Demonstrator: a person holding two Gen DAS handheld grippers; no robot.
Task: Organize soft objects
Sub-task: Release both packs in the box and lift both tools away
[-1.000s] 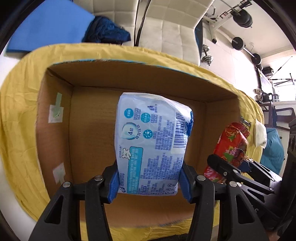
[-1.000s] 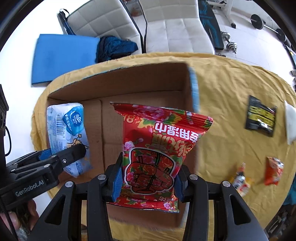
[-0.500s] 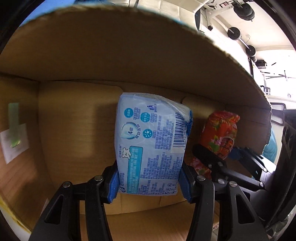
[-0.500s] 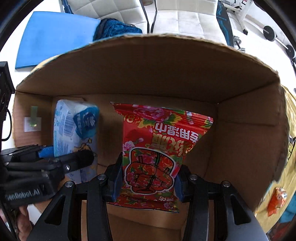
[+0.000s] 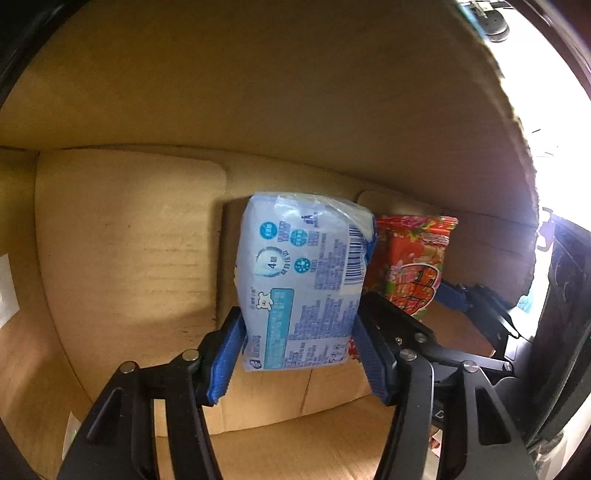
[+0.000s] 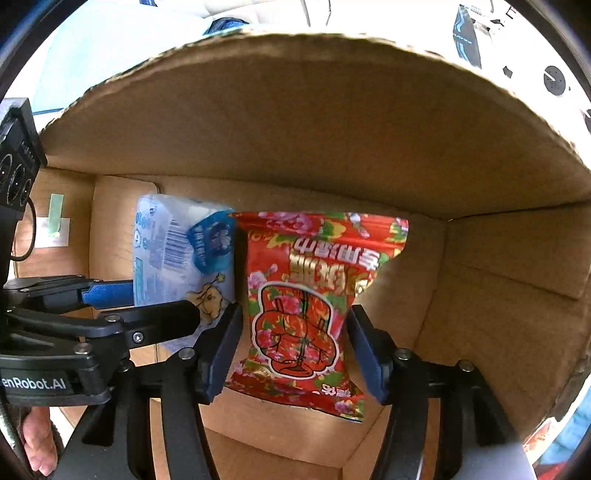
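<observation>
Both hand-held grippers point steeply down inside the cardboard box (image 6: 332, 122), jaws opening: left hand-held gripper (image 5: 299, 354) around the blue tissue pack (image 5: 299, 280), right hand-held gripper (image 6: 293, 350) around the red snack bag (image 6: 306, 306).

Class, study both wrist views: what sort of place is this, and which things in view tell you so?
Probably a home room, seen from inside a cardboard box. Over its rim show white padded seating and round weight plates. In the box are a blue tissue pack and a red snack bag.
</observation>
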